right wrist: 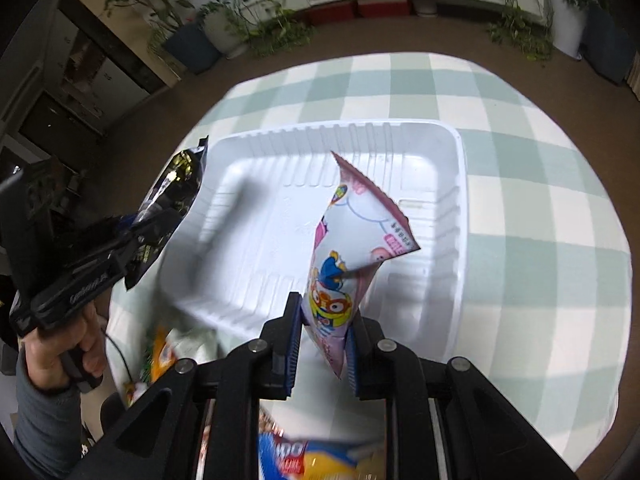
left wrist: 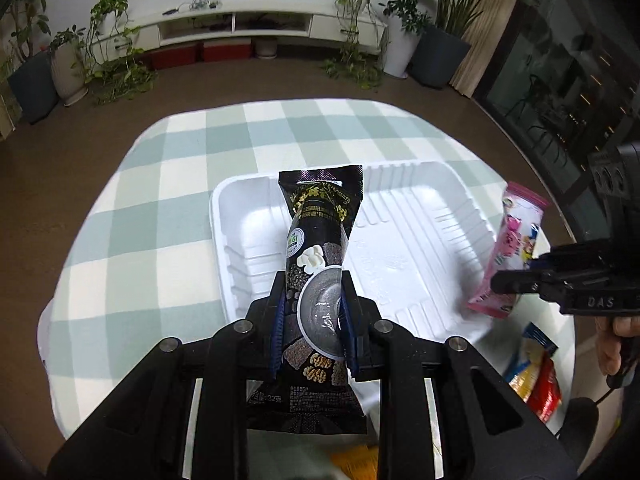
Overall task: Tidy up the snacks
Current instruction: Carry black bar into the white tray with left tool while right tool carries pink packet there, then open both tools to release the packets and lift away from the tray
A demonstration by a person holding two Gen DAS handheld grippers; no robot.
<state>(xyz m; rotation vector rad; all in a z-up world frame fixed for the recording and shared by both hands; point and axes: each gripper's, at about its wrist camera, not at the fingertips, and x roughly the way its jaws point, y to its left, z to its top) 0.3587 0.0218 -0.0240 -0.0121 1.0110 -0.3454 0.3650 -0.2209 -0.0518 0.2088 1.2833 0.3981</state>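
- The white plastic tray [left wrist: 404, 216] is seen on the checked tablecloth [left wrist: 160, 184]; its floor is bare, so no snack is judged to be stowed yet.
- A black sesame-and-walnut snack packet [left wrist: 316, 280] is pinched across its middle by the left gripper [left wrist: 314, 320], whose pads are pressed onto the wrapper. The packet is held above the tray's left portion, not resting in it.
- A pink cartoon-printed snack packet [right wrist: 344, 264] is clamped near its lower end by the right gripper [right wrist: 322, 336]; its upper end is bent over and hangs above the tray's interior [right wrist: 280, 200], clear of the floor as far as can be told.
- Both packets are judged to be in mid-carry, with release into the tray outstanding.
- Further snacks are noted on the table at the near edge: a red and yellow packet [left wrist: 538, 380] beside the tray, an orange packet [left wrist: 356, 462], and a blue and yellow packet [right wrist: 316, 460] below the right gripper. These remain to be collected.
- A hand [right wrist: 60, 356] is seen on the left gripper's handle.
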